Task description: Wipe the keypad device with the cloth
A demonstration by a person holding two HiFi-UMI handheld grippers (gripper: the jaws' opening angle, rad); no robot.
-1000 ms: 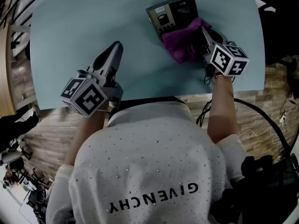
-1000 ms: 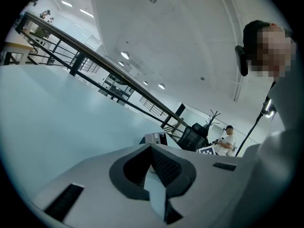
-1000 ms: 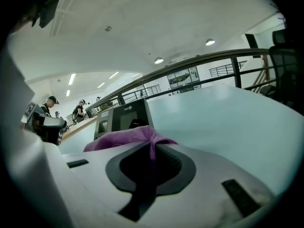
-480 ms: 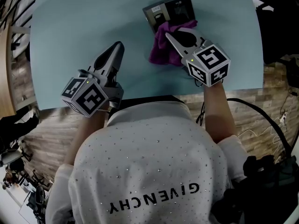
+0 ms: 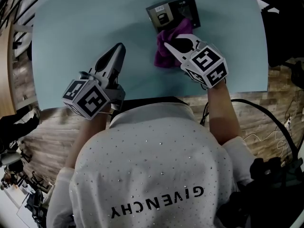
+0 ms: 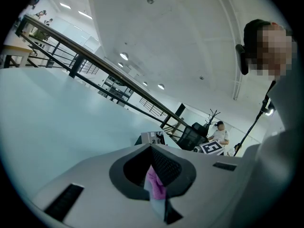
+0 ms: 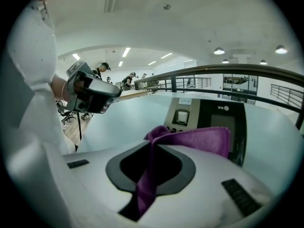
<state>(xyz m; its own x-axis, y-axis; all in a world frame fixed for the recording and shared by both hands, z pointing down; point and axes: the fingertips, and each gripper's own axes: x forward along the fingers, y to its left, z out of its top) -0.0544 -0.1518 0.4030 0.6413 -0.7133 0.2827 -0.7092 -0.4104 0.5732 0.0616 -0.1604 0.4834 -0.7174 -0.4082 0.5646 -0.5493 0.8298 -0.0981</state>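
The dark keypad device [image 5: 172, 11] lies at the far middle of the pale blue table [image 5: 71, 37]. A purple cloth [image 5: 167, 51] hangs over its near edge and onto the table. My right gripper [image 5: 164, 44] is shut on the cloth just in front of the device; in the right gripper view the cloth [image 7: 194, 137] runs out from between the jaws of the right gripper [image 7: 154, 145], with the device [image 7: 213, 115] behind. My left gripper [image 5: 120, 47] rests shut near the table's front left, apart from both. Seen in the left gripper view, the left gripper [image 6: 151, 147] has the device [image 6: 151, 137] far ahead.
The table's front edge [image 5: 142, 101] runs just under both hands, with wooden floor [image 5: 38, 137] beyond it. Cables [image 5: 266, 122] trail on the floor at the right. A railing [image 6: 95, 65] and a seated person [image 6: 219, 133] show in the distance.
My right gripper has dragged the cloth leftward from the device's right front corner to its near edge. The left gripper has stayed still.
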